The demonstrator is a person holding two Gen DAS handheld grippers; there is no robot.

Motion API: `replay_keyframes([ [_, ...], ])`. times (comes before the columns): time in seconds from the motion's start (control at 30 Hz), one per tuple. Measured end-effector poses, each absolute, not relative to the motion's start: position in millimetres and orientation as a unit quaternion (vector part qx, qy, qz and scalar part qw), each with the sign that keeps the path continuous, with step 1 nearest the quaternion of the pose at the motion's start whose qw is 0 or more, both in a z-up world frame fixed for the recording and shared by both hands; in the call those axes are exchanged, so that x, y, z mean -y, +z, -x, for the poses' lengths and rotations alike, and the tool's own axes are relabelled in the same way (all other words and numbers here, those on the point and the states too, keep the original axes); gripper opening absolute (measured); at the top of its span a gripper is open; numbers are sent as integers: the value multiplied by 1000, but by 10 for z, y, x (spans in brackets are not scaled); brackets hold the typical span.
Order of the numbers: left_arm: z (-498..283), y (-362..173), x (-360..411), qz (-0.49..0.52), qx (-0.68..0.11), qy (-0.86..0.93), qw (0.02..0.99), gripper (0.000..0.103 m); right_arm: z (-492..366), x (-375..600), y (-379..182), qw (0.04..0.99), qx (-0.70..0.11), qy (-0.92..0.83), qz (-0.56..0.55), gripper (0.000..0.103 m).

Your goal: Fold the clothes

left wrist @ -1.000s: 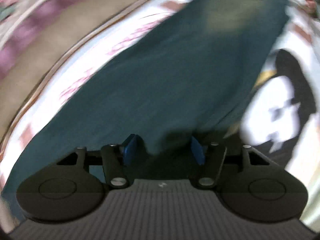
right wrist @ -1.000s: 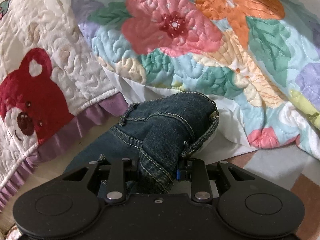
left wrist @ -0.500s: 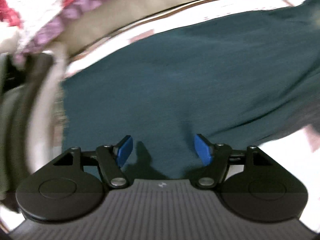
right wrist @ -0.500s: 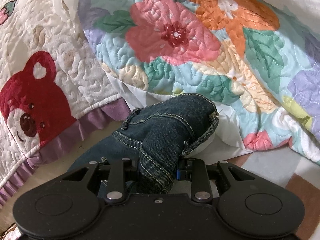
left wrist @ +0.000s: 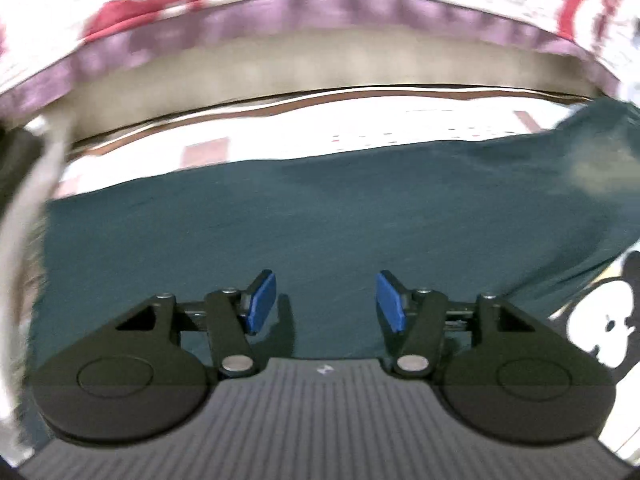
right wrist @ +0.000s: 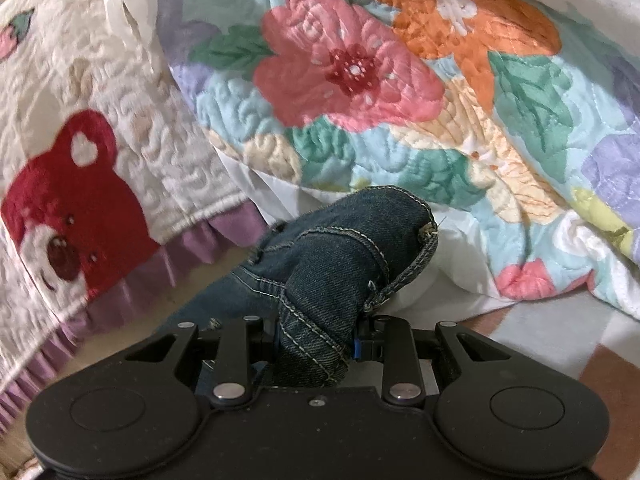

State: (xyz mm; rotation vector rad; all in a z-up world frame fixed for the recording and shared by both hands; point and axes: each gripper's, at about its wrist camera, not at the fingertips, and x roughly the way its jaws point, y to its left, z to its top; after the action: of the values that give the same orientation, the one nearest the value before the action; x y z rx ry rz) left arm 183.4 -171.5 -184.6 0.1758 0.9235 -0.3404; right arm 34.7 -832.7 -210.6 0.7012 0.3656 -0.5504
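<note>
Dark blue jeans point(left wrist: 320, 216) lie spread flat across a pale patterned mat point(left wrist: 280, 144) in the blurred left wrist view. My left gripper point(left wrist: 326, 302) hovers just over the denim, open, its blue pads point(left wrist: 262, 300) wide apart with nothing between them. In the right wrist view my right gripper point(right wrist: 316, 344) is shut on a bunched fold of the jeans point(right wrist: 344, 248), the stitched waistband end, lifted off the surface and standing up between the jaws.
A cream quilt with red bears and a purple ruffle point(right wrist: 80, 184) hangs at the left, also across the top of the left wrist view as a purple ruffle point(left wrist: 320, 12). A floral quilt point(right wrist: 400, 80) fills the back right. A cartoon print point(left wrist: 600, 320) shows on the mat.
The left view has swung round over the jeans, bringing the quilt's ruffle into sight; its jaws stay open. The right gripper keeps its hold and has shifted only slightly.
</note>
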Motion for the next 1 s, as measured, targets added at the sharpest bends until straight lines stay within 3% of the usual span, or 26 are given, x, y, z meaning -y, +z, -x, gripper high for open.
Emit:
replay_keyframes([
  [0.27, -1565, -1865, 1733, -72, -422, -182, 885, 60, -209, 8126, -1950, 880, -150, -256, -372, 35],
  [0.4, -1410, -1848, 1694, -66, -410, -186, 890, 60, -252, 7732, -1580, 904, -140, -237, -326, 34],
  [0.7, -1204, -1706, 1282, -64, -370, -119, 919, 58, -582, 6076, -716, 957, -154, -158, -190, 33],
  [0.83, -1180, -1724, 709, 34, -378, -72, 922, 59, -777, 5094, -458, 977, -159, -139, -33, 33],
  [1.0, -1047, -1826, 177, 61, -356, -49, 931, 59, -1099, 4183, -293, 985, -153, -69, -28, 32],
])
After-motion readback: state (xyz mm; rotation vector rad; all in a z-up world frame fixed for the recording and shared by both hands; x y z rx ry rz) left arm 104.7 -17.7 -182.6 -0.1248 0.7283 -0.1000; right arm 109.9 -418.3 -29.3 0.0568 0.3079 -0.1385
